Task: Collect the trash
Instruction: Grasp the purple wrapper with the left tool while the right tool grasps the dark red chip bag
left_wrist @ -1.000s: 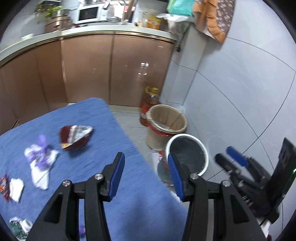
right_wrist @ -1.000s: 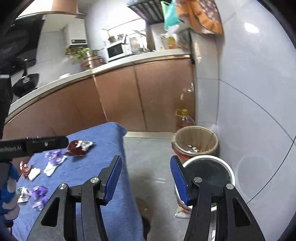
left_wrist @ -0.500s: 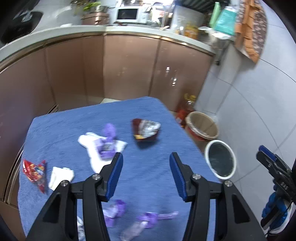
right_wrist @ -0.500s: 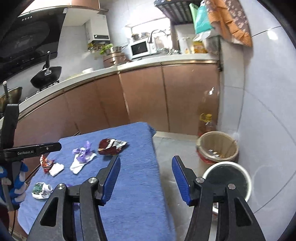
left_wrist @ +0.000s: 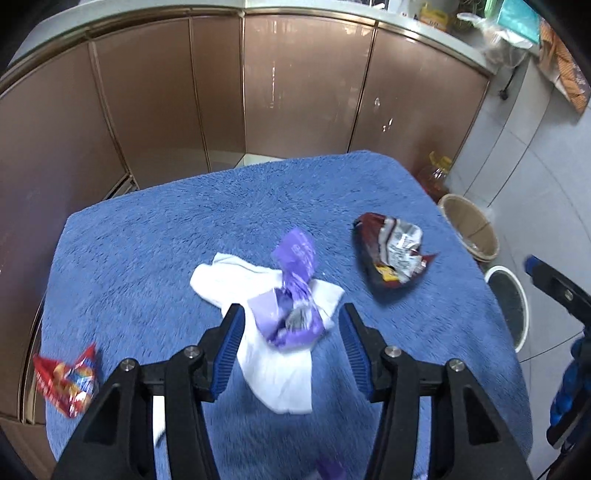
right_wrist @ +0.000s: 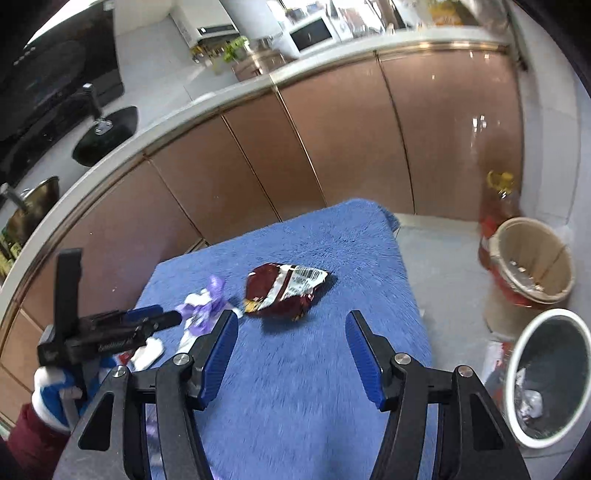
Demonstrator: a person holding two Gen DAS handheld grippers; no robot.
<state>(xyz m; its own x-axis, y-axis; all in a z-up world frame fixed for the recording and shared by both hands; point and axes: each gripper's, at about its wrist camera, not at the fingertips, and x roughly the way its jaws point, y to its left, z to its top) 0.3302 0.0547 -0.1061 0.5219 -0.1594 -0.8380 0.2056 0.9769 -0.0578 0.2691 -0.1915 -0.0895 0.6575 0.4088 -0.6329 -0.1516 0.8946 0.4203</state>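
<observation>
Crumpled purple wrapper on white tissue, blue cloth

Glossy copper-brown cabinet doors under a pale curved countertop, with a white microwave, a black wok, and an amber oil bottle on the grey floor
</observation>
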